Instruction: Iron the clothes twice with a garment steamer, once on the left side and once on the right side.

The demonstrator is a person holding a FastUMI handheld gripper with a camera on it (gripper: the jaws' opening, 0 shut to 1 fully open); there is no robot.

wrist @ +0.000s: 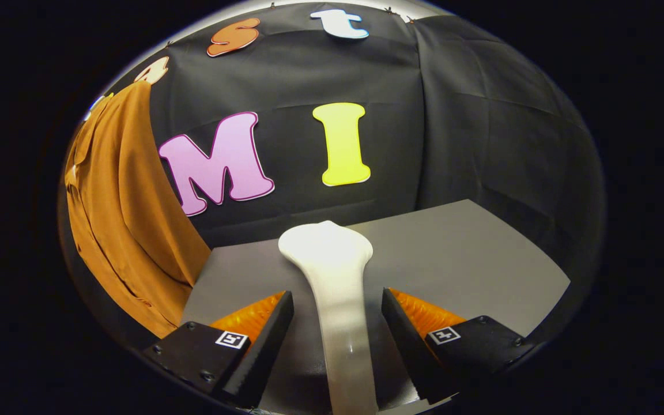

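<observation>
A white garment steamer lies on the grey table, its long handle running back between my fingers and its wide head pointing toward the booth's wall. My gripper is open, one finger on each side of the handle, with a visible gap between each finger and the handle. A brown-orange garment hangs to the left of the table, in front of the wall, its lower part draping down past the table's left edge.
The grey tabletop stretches to the right of the steamer as far as its right edge. The black cloth wall stands close behind the table.
</observation>
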